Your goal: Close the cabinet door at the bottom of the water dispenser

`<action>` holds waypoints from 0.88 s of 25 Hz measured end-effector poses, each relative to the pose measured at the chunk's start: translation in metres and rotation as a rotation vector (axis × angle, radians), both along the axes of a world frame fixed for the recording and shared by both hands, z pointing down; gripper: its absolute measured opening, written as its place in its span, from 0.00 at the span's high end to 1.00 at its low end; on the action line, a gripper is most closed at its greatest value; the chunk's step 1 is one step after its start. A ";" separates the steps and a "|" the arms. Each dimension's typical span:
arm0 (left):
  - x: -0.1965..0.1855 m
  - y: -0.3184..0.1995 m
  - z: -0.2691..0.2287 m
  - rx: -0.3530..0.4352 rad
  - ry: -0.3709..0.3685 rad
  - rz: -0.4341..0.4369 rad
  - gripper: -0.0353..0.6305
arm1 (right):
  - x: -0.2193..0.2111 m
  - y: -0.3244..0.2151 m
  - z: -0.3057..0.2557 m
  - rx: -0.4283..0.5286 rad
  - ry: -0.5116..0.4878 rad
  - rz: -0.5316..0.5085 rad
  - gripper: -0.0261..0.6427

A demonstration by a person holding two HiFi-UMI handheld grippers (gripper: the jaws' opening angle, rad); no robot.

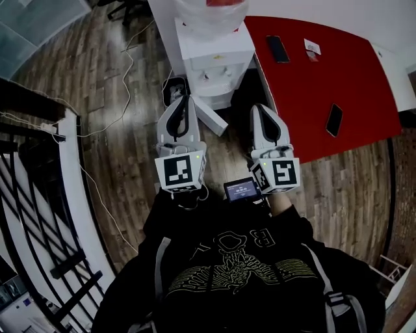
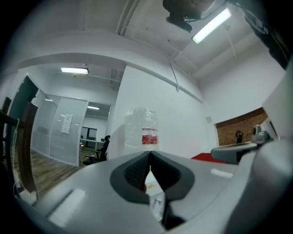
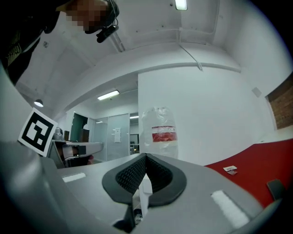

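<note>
The white water dispenser (image 1: 214, 62) stands on the wooden floor ahead of me, with a clear bottle (image 1: 209, 12) on top. At its foot a white door panel (image 1: 211, 119) sticks out at an angle toward me. My left gripper (image 1: 183, 99) is level and shut, its tip just left of that panel and empty. My right gripper (image 1: 260, 108) is also shut and empty, to the right of the panel. In the left gripper view the closed jaws (image 2: 149, 153) point at the bottle (image 2: 142, 128). The right gripper (image 3: 146, 156) faces the bottle (image 3: 160, 130) too.
A red table (image 1: 364, 84) with two dark phones (image 1: 277, 49) (image 1: 334, 119) stands close on the dispenser's right. Cables (image 1: 127, 71) run over the floor at the left, beside a dark railing (image 1: 39, 162). A small lit screen (image 1: 242, 190) sits by my right hand.
</note>
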State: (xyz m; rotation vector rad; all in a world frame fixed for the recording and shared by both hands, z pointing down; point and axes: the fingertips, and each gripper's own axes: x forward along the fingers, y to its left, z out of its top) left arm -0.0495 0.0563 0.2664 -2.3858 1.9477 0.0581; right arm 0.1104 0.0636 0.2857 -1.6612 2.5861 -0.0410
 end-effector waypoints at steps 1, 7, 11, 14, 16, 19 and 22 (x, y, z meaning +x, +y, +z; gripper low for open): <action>-0.005 -0.009 0.002 -0.001 0.005 0.002 0.94 | -0.007 -0.006 0.001 0.003 0.008 -0.009 0.96; -0.012 -0.052 0.035 -0.079 0.031 0.000 0.94 | -0.034 -0.030 0.009 0.011 -0.072 -0.169 0.96; -0.007 -0.087 0.055 -0.111 0.025 -0.034 0.94 | -0.020 -0.078 0.048 -0.103 0.005 -0.100 0.96; -0.002 -0.105 0.069 -0.115 -0.011 -0.044 0.94 | -0.017 -0.106 0.083 -0.200 0.033 -0.122 0.96; -0.003 -0.121 0.088 -0.137 -0.021 -0.068 0.94 | -0.018 -0.121 0.108 -0.251 0.058 -0.156 0.96; -0.007 -0.129 0.129 -0.207 0.000 -0.098 0.94 | -0.025 -0.128 0.156 -0.323 0.136 -0.206 0.78; -0.014 -0.134 0.173 -0.242 0.008 -0.099 0.94 | -0.034 -0.132 0.219 -0.381 0.234 -0.239 0.71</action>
